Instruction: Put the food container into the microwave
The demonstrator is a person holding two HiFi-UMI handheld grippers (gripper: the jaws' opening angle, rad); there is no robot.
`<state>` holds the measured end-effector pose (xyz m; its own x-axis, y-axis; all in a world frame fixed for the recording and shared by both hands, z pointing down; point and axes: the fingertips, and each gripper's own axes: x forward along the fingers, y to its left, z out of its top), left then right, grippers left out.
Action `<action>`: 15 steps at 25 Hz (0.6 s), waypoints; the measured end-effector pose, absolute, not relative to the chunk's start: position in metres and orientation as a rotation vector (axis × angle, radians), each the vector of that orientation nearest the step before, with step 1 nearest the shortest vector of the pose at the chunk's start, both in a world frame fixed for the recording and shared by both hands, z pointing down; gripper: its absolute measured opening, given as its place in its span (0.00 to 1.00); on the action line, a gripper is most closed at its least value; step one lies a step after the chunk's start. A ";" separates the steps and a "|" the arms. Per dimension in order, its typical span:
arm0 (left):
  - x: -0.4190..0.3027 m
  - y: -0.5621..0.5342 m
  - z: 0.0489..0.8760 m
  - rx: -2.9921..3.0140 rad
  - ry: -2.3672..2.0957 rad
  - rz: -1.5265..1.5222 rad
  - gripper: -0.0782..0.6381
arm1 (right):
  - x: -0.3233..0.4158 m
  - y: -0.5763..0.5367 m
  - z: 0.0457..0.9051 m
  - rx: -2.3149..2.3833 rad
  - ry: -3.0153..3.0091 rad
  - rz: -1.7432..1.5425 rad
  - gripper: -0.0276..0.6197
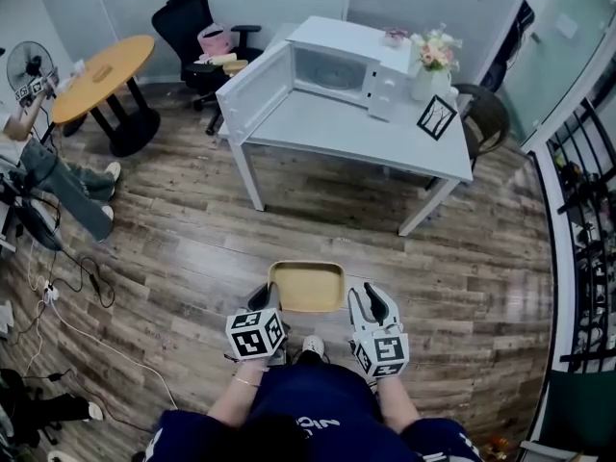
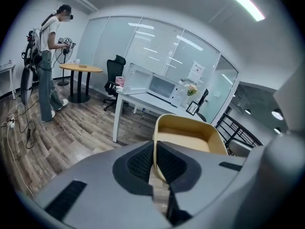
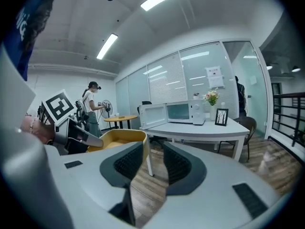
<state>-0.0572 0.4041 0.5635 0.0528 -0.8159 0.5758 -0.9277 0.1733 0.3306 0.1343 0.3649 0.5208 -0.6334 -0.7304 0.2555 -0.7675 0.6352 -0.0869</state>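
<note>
A tan, empty food container (image 1: 306,287) hangs over the wooden floor in front of me. My left gripper (image 1: 262,298) is shut on its left wall; in the left gripper view the wall (image 2: 190,137) runs between the pressed pads of that gripper (image 2: 155,163). My right gripper (image 1: 366,301) is open at the container's right side. In the right gripper view the container (image 3: 114,140) lies against the left pad of the gripper (image 3: 153,163), and the other pad stands apart. The white microwave (image 1: 337,65) sits on the white table (image 1: 366,133) ahead, its door (image 1: 255,92) swung open.
On the table stand a flower vase (image 1: 433,56) and a picture frame (image 1: 436,116). A round wooden table (image 1: 101,70) and a black office chair (image 1: 192,17) are at the far left. Another person (image 1: 58,186) stands left; cables (image 1: 67,287) lie on the floor. A black railing (image 1: 587,210) runs along the right.
</note>
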 end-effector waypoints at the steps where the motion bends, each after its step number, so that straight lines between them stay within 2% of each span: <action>1: -0.056 0.405 0.562 1.659 -1.778 0.209 0.13 | 0.135 0.365 0.519 1.227 -2.670 0.286 0.32; 3: -0.058 0.405 0.559 1.658 -1.795 0.199 0.13 | 0.137 0.363 0.515 1.228 -2.683 0.276 0.45; 7: -0.065 0.406 0.555 1.619 -1.835 0.163 0.13 | 0.142 0.360 0.510 1.229 -2.688 0.230 0.60; 15: -0.057 0.402 0.554 1.618 -1.853 0.149 0.13 | 0.150 0.362 0.518 1.201 -2.672 0.223 0.62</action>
